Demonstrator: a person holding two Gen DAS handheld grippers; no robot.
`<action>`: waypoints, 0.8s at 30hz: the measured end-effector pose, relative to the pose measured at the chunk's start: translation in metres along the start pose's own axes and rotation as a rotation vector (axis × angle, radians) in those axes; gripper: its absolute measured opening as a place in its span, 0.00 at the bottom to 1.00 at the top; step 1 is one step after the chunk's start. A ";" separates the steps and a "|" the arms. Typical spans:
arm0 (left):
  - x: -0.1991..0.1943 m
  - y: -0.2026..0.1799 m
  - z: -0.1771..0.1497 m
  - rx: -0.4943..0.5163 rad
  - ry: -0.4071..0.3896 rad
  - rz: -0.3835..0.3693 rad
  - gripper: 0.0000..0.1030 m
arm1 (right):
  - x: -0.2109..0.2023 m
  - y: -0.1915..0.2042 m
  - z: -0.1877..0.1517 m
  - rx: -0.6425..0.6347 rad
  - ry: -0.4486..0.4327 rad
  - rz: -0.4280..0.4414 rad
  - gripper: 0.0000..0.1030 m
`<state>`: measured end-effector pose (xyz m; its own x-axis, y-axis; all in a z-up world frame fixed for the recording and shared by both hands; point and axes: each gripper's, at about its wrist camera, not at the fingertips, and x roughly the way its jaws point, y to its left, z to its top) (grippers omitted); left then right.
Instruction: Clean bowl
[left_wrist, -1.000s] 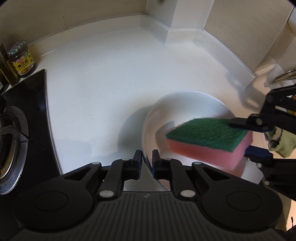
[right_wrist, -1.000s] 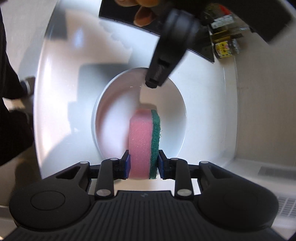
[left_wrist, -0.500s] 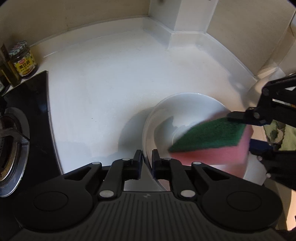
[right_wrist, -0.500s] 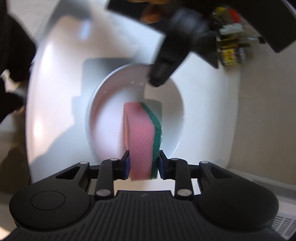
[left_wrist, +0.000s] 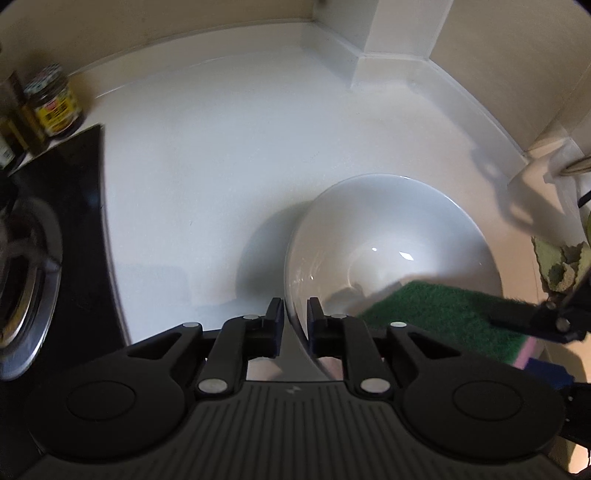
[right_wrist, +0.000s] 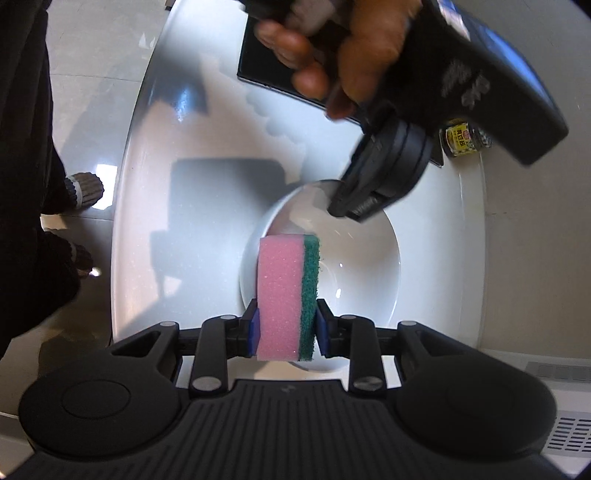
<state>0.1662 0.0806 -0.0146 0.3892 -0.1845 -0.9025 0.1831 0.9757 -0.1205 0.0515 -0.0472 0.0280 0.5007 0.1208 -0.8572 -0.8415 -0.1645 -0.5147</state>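
White counter (left_wrist: 221, 177) fills the kitchen corner. Close by, the right gripper (right_wrist: 284, 325) squeezes a pink and green sponge (right_wrist: 286, 295) over the white bowl (left_wrist: 388, 236). The left gripper (left_wrist: 295, 317) has the bowl's rim between its fingers, which are opening. Farther off, a jar (left_wrist: 55, 103) stands by the stove (left_wrist: 55, 229).

Both claws are chunky matte black plastic: the left claw (left_wrist: 295, 317) and right claw (right_wrist: 284, 325) have ribbed bases, round silver screws and blue pads (right_wrist: 254, 328). Person's in dark trousers (right_wrist: 26, 147) and ribbed grey socks (right_wrist: 86, 188).
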 end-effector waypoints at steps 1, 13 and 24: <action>-0.002 0.000 -0.003 -0.008 -0.005 0.002 0.17 | -0.003 0.000 -0.001 -0.002 -0.007 0.004 0.25; 0.006 -0.010 0.028 0.040 -0.016 -0.002 0.10 | -0.004 0.005 0.002 0.043 -0.030 -0.011 0.25; 0.006 -0.017 0.001 0.017 0.017 0.017 0.13 | 0.008 0.006 0.011 0.113 -0.013 -0.012 0.25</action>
<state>0.1664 0.0627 -0.0178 0.3771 -0.1654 -0.9113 0.1922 0.9765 -0.0977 0.0482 -0.0367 0.0186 0.5085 0.1344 -0.8505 -0.8536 -0.0512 -0.5184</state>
